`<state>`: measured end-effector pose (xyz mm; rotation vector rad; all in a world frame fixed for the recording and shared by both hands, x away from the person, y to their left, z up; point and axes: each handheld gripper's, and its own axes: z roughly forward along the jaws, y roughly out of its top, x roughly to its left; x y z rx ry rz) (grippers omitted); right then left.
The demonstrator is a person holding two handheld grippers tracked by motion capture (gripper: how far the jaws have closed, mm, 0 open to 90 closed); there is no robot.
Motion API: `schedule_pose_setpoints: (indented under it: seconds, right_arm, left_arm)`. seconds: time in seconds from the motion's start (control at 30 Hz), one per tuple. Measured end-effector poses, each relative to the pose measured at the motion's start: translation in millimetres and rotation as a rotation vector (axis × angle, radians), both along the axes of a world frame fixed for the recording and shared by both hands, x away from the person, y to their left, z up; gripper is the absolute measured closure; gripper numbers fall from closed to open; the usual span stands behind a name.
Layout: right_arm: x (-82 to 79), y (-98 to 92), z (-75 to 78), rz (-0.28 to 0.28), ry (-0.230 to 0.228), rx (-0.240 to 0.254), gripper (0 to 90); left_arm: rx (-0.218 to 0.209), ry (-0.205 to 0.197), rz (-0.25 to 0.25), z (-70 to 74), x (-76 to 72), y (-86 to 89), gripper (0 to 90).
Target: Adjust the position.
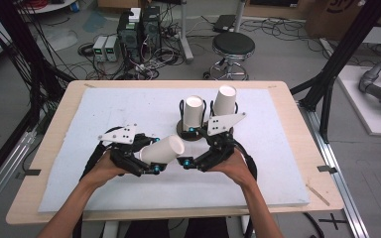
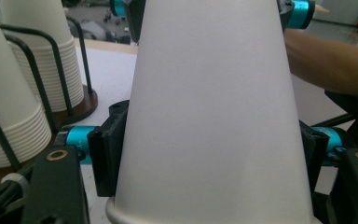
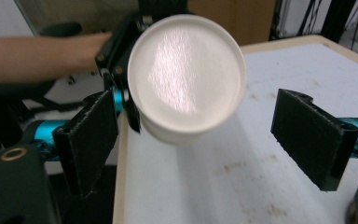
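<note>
Currently the paper cup [image 1: 162, 150] lies near-horizontal above the white foam mat [image 1: 79, 163], clamped across its body by the left gripper [image 1: 146, 161], closed base toward the right gripper [image 1: 191, 146]. Right gripper's jaws stand wide apart, pads clear of the cup; in the right gripper view the cup base [image 3: 186, 74] sits between and beyond them, untouched. Just behind, two cup stacks [image 1: 194, 111] stand in a wire holder [image 1: 191, 133] near mat centre. Mat left, right and toward the near edge is bare; wooden table rim [image 1: 297, 106] shows around it.
</note>
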<state>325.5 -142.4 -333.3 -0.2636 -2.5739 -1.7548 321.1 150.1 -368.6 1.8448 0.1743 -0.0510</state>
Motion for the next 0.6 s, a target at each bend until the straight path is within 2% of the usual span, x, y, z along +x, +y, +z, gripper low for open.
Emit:
schedule_pose_setpoints:
  seconds: [0.1, 0.13, 0.17, 0.2, 0.23, 0.27, 0.43, 0.47, 0.5, 0.53, 0.57, 0.6]
  right_arm:
    - [-0.8, -1.2, 3.7, 0.0, -0.007, -0.042, 15.3]
    - [-0.7, -1.8, 5.2, -0.002, -0.018, -0.055, 15.3]
    - [-1.4, -1.7, 6.5, -0.005, -0.016, -0.062, 15.3]
    - [-1.0, -2.3, 7.5, -0.001, -0.021, -0.077, 15.3]
    - [-0.9, -2.1, 8.0, 0.004, -0.025, -0.092, 15.3]
    - [-0.9, -1.7, 8.3, 0.006, -0.024, -0.109, 15.3]
    - [-1.6, 2.3, 10.3, 0.026, -0.028, -0.206, 15.4]
    - [-1.7, 3.6, 11.1, 0.024, -0.035, -0.228, 15.3]
    - [-2.0, 5.0, 12.3, 0.028, -0.038, -0.252, 15.4]
    - [-2.0, 5.0, 12.3, 0.028, -0.038, -0.252, 15.4]
    - [-2.1, 6.5, 13.4, 0.036, -0.04, -0.272, 15.4]
    - [-3.3, 9.7, 16.1, 0.038, -0.049, -0.316, 15.3]
  left_arm:
    - [0.071, -0.001, 0.003, 4.7, -2.4, 4.4, 29.5]
    - [0.071, -0.001, 0.003, 4.7, -2.4, 4.4, 29.5]
    - [0.091, -0.001, 0.0, 6.8, -3.1, 6.3, 29.6]
    - [0.129, -0.007, 0.001, 11.6, -5.4, 9.1, 29.6]
    - [0.129, -0.007, 0.001, 11.6, -5.4, 9.1, 29.6]
    - [0.173, -0.014, -0.001, 16.9, -6.2, 11.4, 29.6]
    - [0.291, -0.01, -0.011, 28.9, -7.0, 13.4, 29.7]
    - [0.291, -0.01, -0.011, 28.9, -7.0, 13.4, 29.7]
    - [0.337, -0.012, -0.017, 33.3, -7.1, 12.6, 29.7]
    - [0.337, -0.012, -0.017, 33.3, -7.1, 12.6, 29.7]
    - [0.352, -0.007, -0.016, 34.9, -7.1, 11.8, 29.7]
    - [0.372, -0.005, -0.018, 36.9, -6.6, 11.0, 29.7]
